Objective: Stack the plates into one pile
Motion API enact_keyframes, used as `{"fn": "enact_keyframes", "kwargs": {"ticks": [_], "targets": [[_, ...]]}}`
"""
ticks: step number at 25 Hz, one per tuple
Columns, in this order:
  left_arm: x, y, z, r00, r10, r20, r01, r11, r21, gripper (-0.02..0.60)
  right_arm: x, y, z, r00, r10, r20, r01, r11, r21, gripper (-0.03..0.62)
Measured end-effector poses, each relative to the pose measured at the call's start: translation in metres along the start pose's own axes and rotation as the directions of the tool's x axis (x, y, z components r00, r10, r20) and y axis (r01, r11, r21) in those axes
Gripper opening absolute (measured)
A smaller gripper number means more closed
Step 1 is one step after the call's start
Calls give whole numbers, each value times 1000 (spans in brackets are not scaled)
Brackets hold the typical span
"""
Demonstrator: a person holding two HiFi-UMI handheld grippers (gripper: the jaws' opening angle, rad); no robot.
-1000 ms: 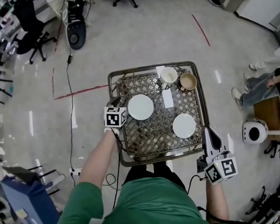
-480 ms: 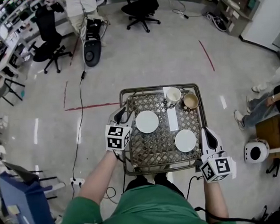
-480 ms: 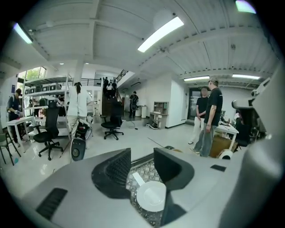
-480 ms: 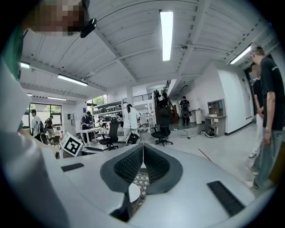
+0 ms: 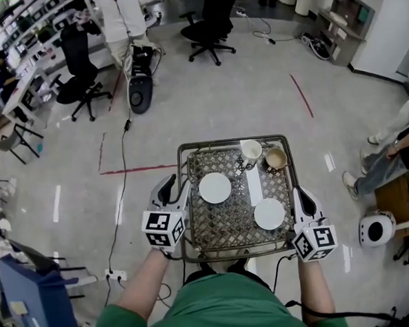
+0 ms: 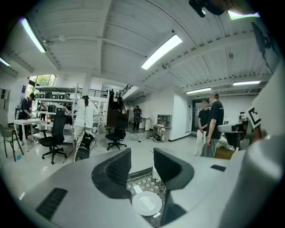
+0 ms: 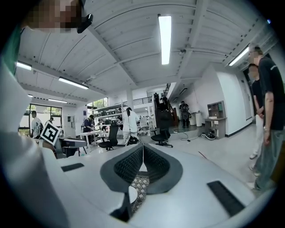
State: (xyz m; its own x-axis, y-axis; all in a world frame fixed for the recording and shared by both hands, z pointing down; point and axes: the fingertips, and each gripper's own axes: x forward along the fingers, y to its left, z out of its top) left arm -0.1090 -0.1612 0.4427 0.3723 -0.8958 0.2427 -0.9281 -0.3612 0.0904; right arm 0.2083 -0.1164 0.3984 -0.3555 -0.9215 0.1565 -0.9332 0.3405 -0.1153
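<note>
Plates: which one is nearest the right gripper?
The right-hand plate, just beside the right gripper; the other plate sits farther left, away from it.

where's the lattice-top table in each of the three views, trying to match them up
Head view: the lattice-top table sits at the centre, slightly low.
Left gripper view: a sliver shows low in the middle, in the gap between the open jaws, with a plate on it.
Right gripper view: a small patch shows just below the closed jaws.
Shared landmark: the standing person in white beside the black office chairs.
</note>
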Motion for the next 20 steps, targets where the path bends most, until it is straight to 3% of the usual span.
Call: {"fn": "enact_keyframes", "kwargs": {"ticks": [9, 12, 16, 18, 20], "targets": [[-35, -13, 1, 999, 49, 9, -49, 999, -5, 167, -6, -60, -19, 998, -64, -9, 65, 990, 129, 23], [-39, -19, -1, 998, 69, 6, -69, 998, 0, 167, -2, -86, -51, 997, -53, -58, 63, 978, 199, 25], [-37, -30, -11, 997, 76, -16, -76, 997, 5, 167, 6, -123, -134, 977, -8, -212, 83, 934, 347, 33], [-36, -37, -18, 996, 82, -34, -82, 997, 5, 167, 6, -143, -174, 963, -1, -269, 120, 897, 426, 93], [-41, -42, -24, 994, 93, -55, -92, 996, 6, 167, -1, -156, -208, 952, 4, -305, 159, 847, 507, 108]]}}
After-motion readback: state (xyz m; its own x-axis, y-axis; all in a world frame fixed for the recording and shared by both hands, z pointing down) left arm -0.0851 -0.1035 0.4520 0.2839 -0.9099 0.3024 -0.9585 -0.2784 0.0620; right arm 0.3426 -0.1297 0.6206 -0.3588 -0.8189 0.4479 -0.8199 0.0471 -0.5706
